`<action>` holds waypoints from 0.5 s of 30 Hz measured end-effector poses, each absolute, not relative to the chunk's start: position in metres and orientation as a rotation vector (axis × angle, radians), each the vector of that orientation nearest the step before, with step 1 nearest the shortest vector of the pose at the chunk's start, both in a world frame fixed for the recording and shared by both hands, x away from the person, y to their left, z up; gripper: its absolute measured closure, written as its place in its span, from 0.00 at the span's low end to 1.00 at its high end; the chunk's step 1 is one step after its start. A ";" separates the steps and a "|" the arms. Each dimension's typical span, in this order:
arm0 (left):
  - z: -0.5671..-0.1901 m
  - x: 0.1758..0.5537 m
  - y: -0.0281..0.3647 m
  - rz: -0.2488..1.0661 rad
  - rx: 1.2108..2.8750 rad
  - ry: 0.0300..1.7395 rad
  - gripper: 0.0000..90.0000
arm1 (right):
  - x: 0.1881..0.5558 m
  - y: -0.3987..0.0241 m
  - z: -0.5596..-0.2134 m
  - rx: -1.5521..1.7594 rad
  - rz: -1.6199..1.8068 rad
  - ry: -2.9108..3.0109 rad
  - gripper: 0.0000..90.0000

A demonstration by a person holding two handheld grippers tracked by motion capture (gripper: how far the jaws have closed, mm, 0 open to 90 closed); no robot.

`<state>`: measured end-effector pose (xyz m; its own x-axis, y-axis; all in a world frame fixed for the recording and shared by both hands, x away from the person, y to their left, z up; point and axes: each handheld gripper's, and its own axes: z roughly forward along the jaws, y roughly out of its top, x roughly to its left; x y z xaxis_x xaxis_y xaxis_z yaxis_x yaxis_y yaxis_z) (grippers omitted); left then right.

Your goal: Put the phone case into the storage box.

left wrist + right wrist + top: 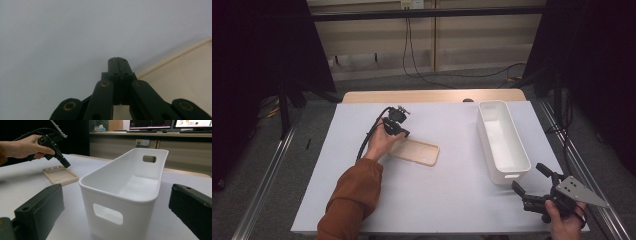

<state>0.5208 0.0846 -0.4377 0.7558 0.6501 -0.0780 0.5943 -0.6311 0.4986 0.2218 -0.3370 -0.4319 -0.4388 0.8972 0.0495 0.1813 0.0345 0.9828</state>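
Poking at the phone case (pixel 415 151) edge with the clenched left claw (pixel 403 133); right claw (pixel 527 184) released by the white bin (pixel 502 140). Next: opening up to grab.

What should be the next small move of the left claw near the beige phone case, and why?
Probably it should open its jaws first. The left claw is shut with nothing between the jaws, its tip at the edge of the phone case, which lies flat on the table. Shut jaws cannot take the case's rim. The white bin stands empty.
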 end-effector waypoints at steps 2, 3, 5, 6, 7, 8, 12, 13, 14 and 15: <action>-0.438 0.518 0.086 0.150 2.442 0.935 1.00 | 0.222 -0.337 -0.432 1.099 1.451 1.690 0.00; -0.438 0.518 0.086 0.150 2.442 0.935 1.00 | 0.222 -0.337 -0.432 1.099 1.451 1.690 0.00; -0.438 0.517 0.087 0.158 2.445 0.925 1.00 | 0.222 -0.337 -0.432 1.099 1.449 1.688 0.00; -0.438 0.516 0.087 0.153 2.445 0.924 1.00 | 0.222 -0.337 -0.432 1.097 1.447 1.690 0.00; -0.438 0.515 0.087 0.154 2.439 0.930 1.00 | 0.222 -0.337 -0.432 1.101 1.450 1.687 0.00; -0.438 0.514 0.088 0.156 2.440 0.925 1.00 | 0.222 -0.337 -0.432 1.101 1.450 1.687 0.00; -0.437 0.511 0.089 0.164 2.450 0.913 1.00 | 0.222 -0.337 -0.432 1.100 1.450 1.689 0.00; -0.437 0.509 0.088 0.162 2.445 0.921 1.00 | 0.222 -0.337 -0.432 1.100 1.450 1.689 0.00; -0.437 0.509 0.089 0.163 2.456 0.911 1.00 | 0.222 -0.337 -0.432 1.099 1.450 1.690 0.00; -0.437 0.508 0.089 0.163 2.453 0.911 1.00 | 0.222 -0.337 -0.432 1.100 1.450 1.689 0.00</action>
